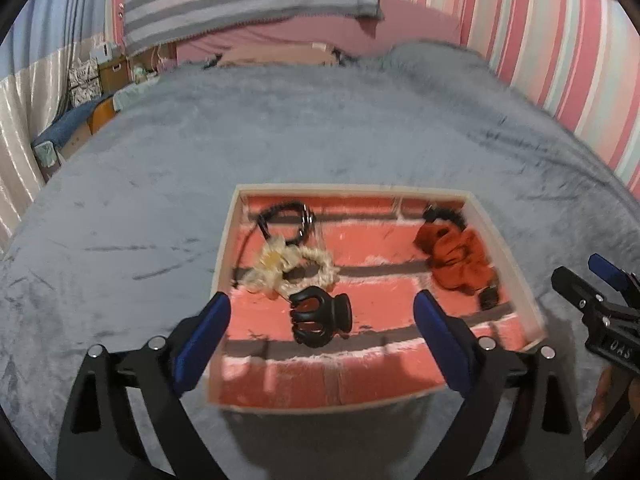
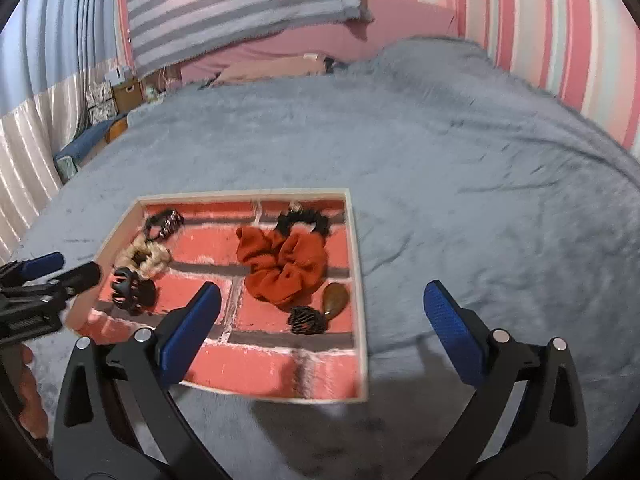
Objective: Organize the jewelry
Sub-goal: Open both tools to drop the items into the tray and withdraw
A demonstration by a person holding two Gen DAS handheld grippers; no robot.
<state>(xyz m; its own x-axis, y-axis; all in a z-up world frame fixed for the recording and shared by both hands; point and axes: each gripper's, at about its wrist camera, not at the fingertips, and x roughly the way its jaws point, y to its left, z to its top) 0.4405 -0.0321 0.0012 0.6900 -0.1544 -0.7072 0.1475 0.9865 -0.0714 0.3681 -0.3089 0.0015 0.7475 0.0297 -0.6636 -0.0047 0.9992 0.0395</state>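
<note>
While hovering above a shallow cream-rimmed wooden tray [image 1: 496, 236] lined with brick-pattern paper, spread wide with nothing between the blue pads: left gripper [image 1: 322, 346], over the tray's near-left part. Likewise spread and empty: right gripper [image 2: 320, 336], over the tray's near-right rim. Inside the tray, at left: black plastic claw clip [image 1: 320, 316], cream braided hair tie [image 1: 294, 270] just behind it, black elastic band [image 1: 286, 220] at the far-left corner. At right: rust-orange fabric scrunchie [image 2: 286, 268], brown oval clip [image 2: 335, 299] nearer. Beneath the tray: grey plush blanket [image 1: 320, 128].
</note>
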